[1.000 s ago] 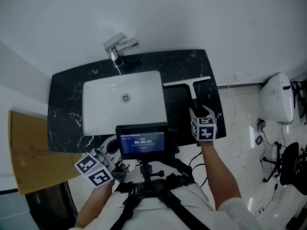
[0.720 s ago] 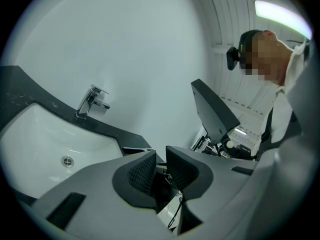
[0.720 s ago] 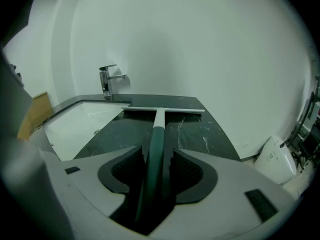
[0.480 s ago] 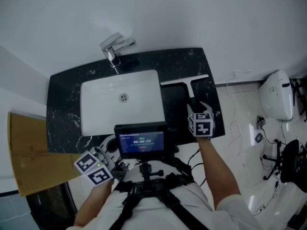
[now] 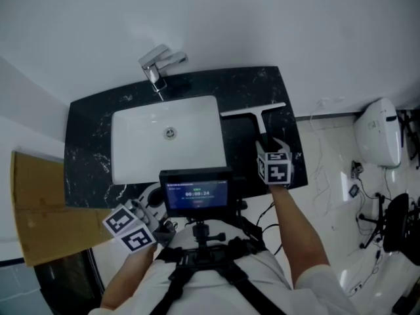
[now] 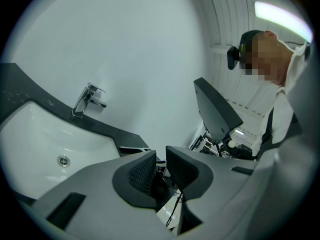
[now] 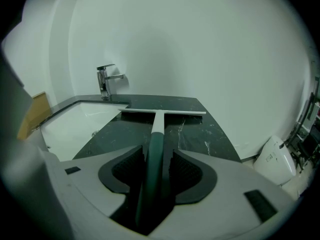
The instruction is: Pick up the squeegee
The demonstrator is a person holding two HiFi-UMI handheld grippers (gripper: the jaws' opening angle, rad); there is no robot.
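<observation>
The squeegee point(image 5: 261, 120) lies on the black marble counter point(image 5: 88, 143) to the right of the sink, white blade at the back, dark green handle point(image 7: 154, 149) pointing toward me. My right gripper point(image 5: 267, 148) is at the handle's near end. In the right gripper view the handle runs between the jaws of the right gripper point(image 7: 156, 166), which stand open; the left pad is close to the handle and a dark gap shows at the right pad. My left gripper point(image 5: 147, 215) hangs low at the front left, off the counter. In its own view the left gripper point(image 6: 161, 166) is shut and holds nothing.
A white basin point(image 5: 119, 120) is set in the counter, with a chrome faucet point(image 5: 157, 67) behind it. A small monitor point(image 5: 195, 192) on a chest rig hides the counter's front edge. A brown board point(image 5: 39, 209) stands at the left, a white toilet point(image 5: 379, 133) at the right.
My right gripper moved forward and slightly left along the counter onto the squeegee handle, then held still over the last half second. The left gripper has barely moved.
</observation>
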